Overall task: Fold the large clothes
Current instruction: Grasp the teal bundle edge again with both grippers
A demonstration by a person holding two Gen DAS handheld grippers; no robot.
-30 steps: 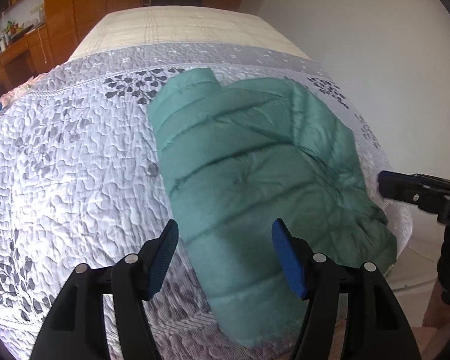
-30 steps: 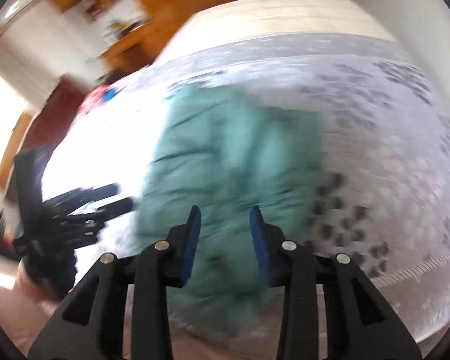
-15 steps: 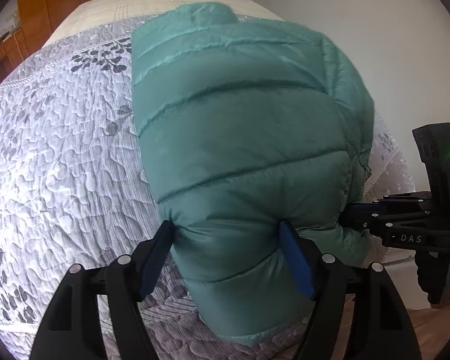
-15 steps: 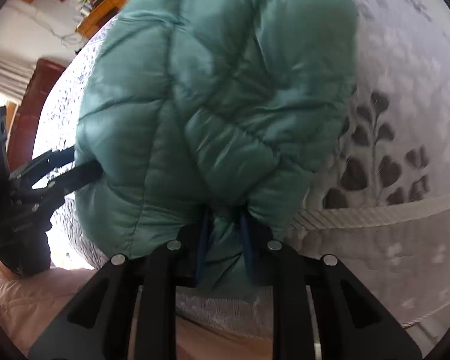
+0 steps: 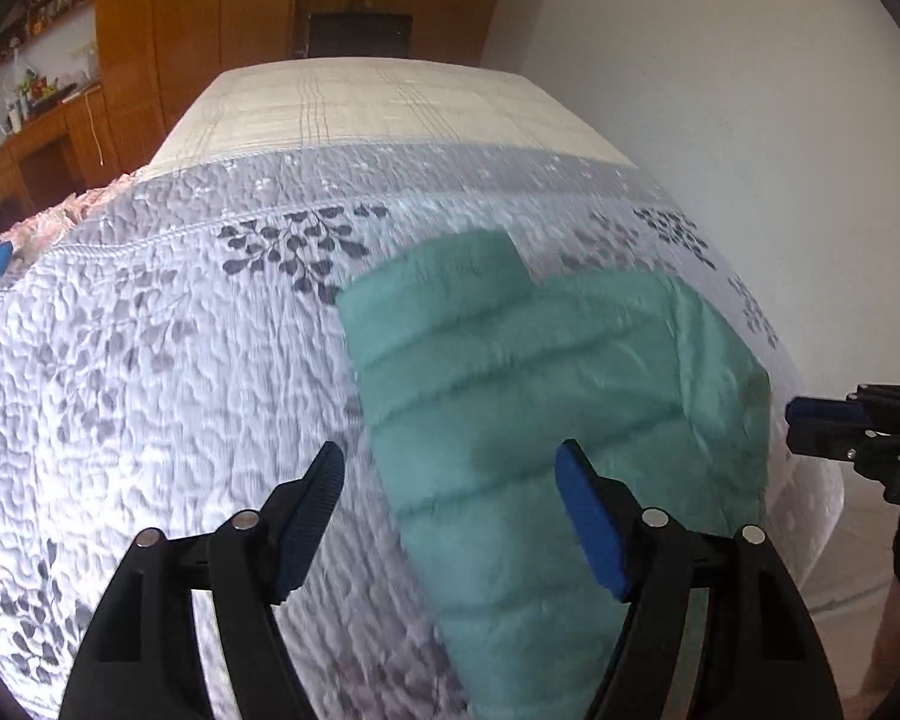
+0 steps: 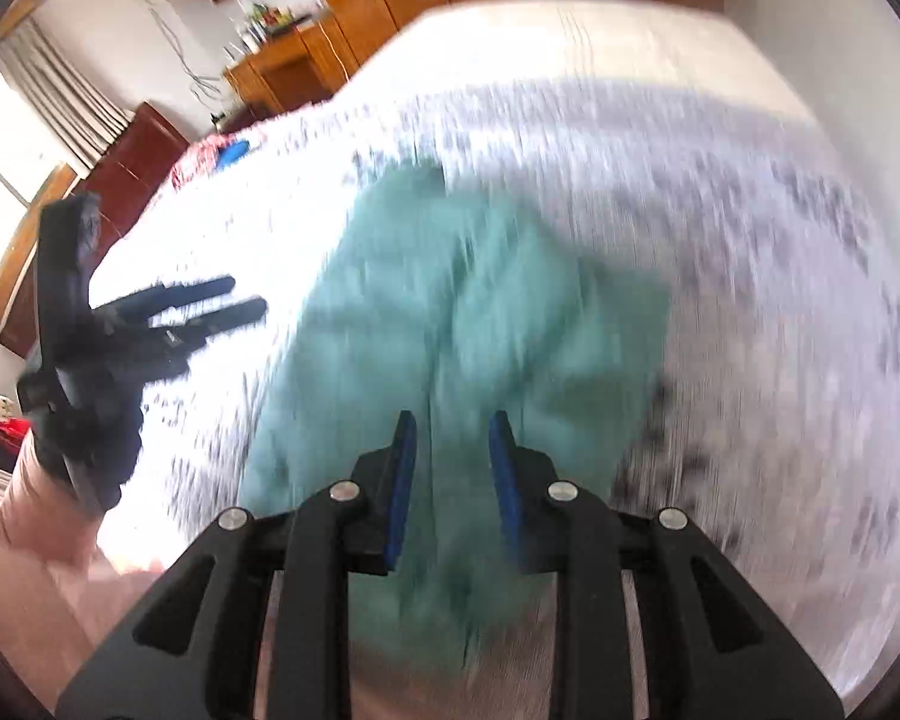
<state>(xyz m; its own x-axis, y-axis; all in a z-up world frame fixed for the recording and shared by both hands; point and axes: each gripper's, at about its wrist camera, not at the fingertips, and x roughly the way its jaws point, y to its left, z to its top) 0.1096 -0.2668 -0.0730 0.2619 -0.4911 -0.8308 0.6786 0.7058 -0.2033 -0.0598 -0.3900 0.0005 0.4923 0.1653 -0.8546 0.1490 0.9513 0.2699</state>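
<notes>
A teal puffer jacket [image 5: 546, 396] lies folded on the quilted bed near its right front corner; it also shows, blurred, in the right wrist view [image 6: 450, 324]. My left gripper [image 5: 450, 516] is open and empty, held above the jacket's near left part. My right gripper [image 6: 453, 480] is open with a narrower gap, empty, above the jacket's near edge. The right gripper shows at the right of the left wrist view [image 5: 840, 426], and the left gripper at the left of the right wrist view [image 6: 210, 306].
The bed has a grey-white leaf-pattern quilt [image 5: 150, 360] and a bare beige mattress part [image 5: 378, 102] beyond. A white wall [image 5: 720, 90] runs along the right side. Wooden wardrobes and a desk [image 5: 48, 138] stand at the back left.
Half a second ago both grippers were low at the jacket's near edge, the right one closed on it. Now both are open, pulled back and raised, and the jacket lies flat.
</notes>
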